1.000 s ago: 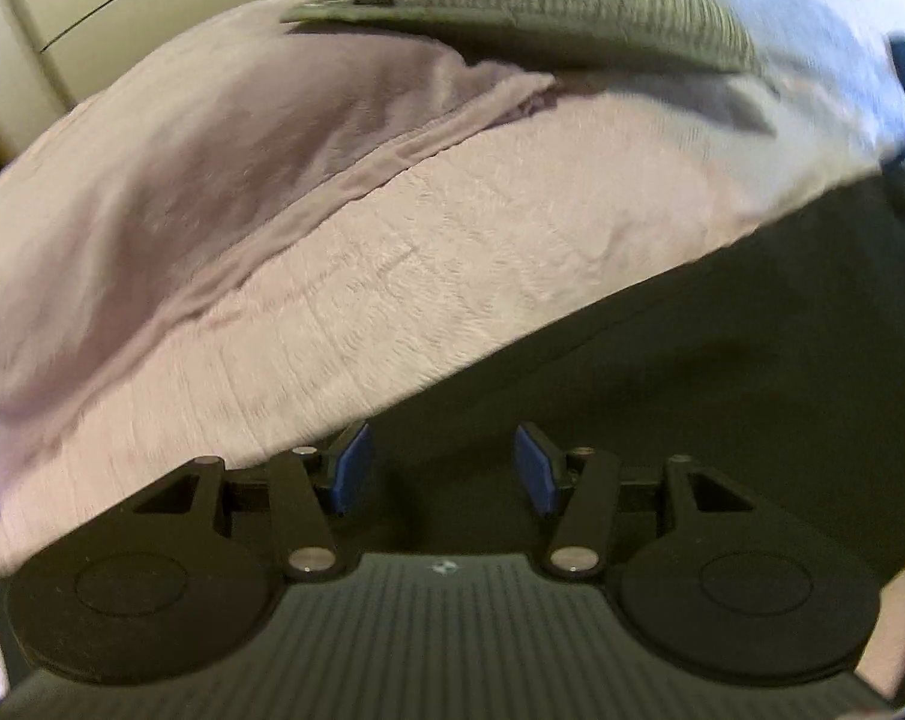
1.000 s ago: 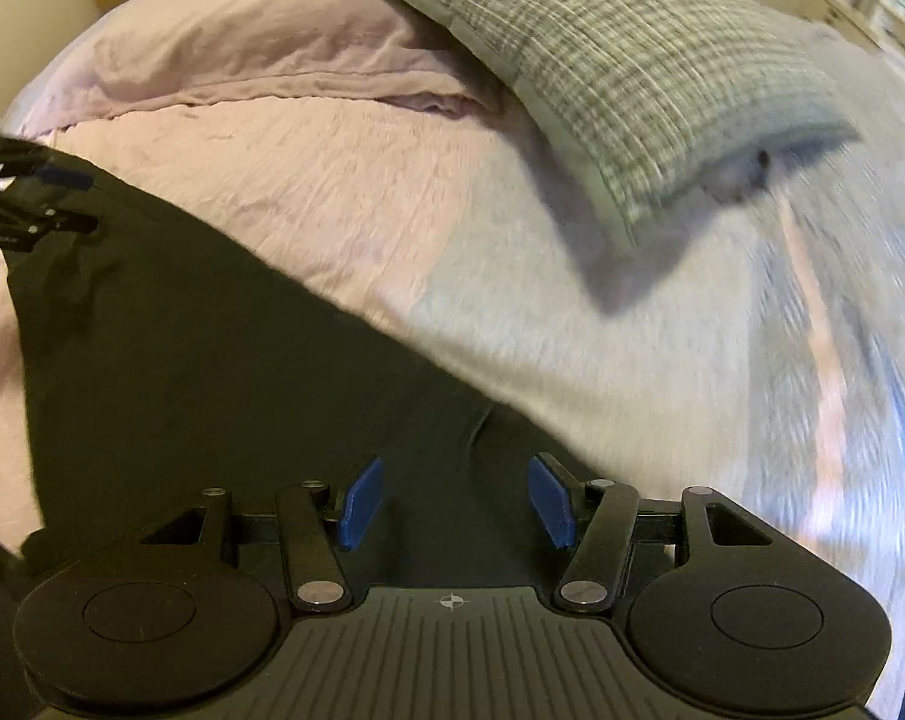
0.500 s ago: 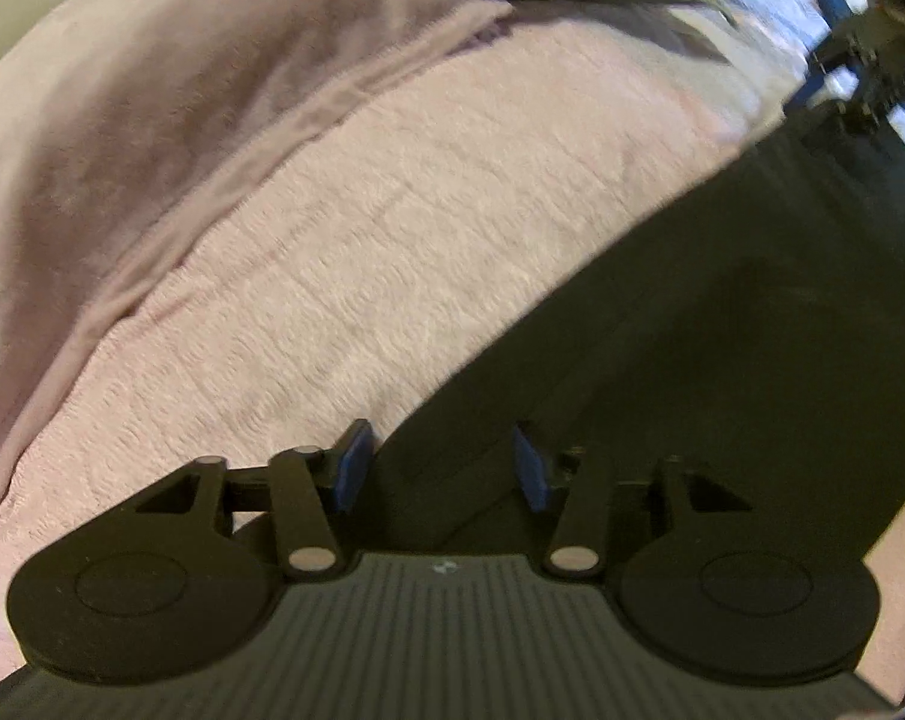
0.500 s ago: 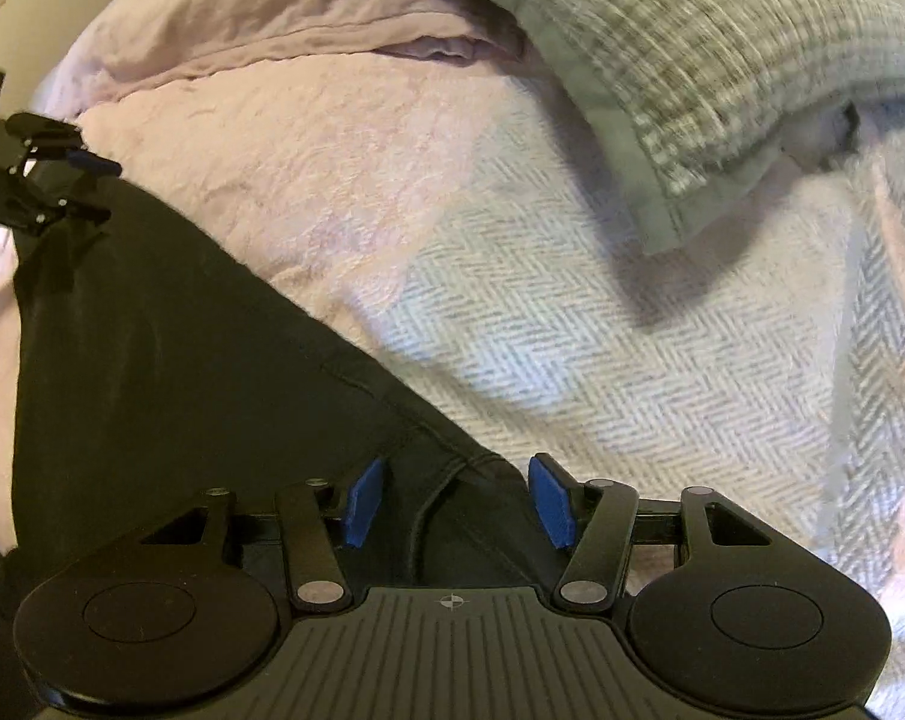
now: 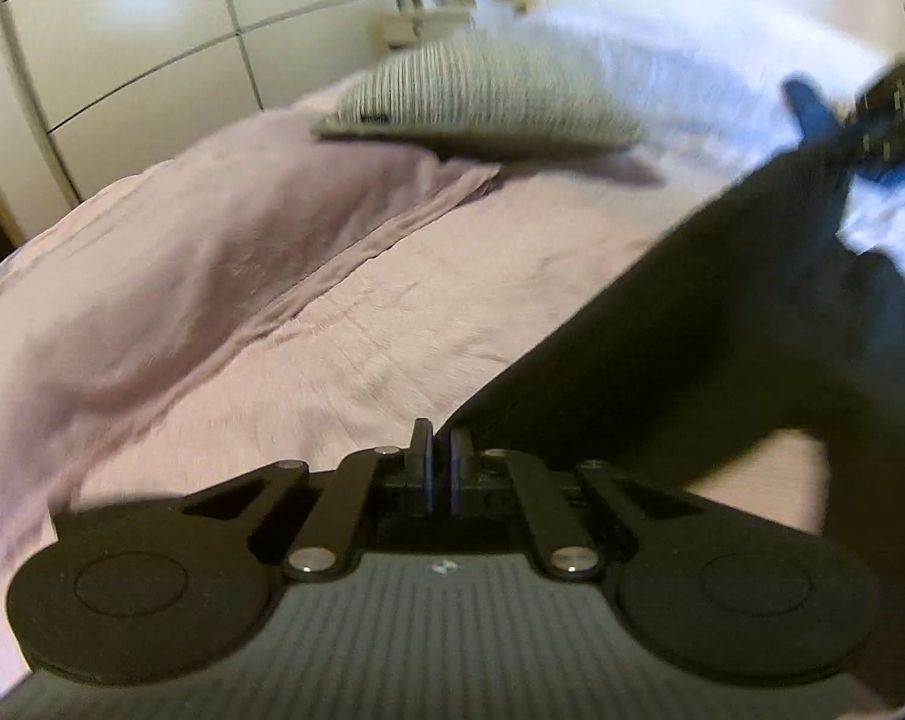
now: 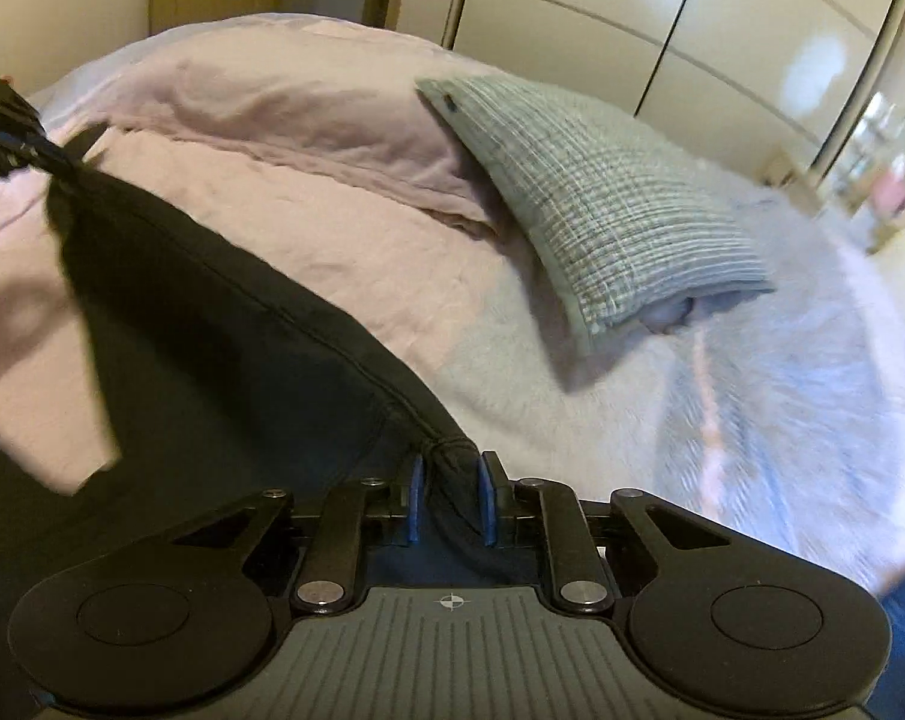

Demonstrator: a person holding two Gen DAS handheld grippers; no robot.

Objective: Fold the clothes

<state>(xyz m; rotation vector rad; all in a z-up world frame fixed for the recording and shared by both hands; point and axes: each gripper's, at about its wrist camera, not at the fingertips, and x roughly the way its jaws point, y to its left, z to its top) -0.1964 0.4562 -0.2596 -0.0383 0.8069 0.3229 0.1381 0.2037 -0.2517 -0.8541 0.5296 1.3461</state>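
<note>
The wardrobe (image 5: 122,30) stands at the far left behind the bed (image 5: 362,324). A pink pillow (image 5: 200,240) lies left of the grey pillow (image 5: 488,102), whose near end overlaps it; nothing lies between the grippers and the pillows but bare bedspread. The left gripper (image 5: 440,468) has its jaws pinched nearly together on a corner of the dark garment (image 5: 722,324). The garment hangs taut above the bed, its long top edge running from that corner up and rightward to the right gripper (image 5: 872,120). In the right wrist view the right gripper (image 6: 449,501) clamps the bunched opposite corner, the seam (image 6: 308,324) stretching left toward the left gripper (image 6: 8,132).
</note>
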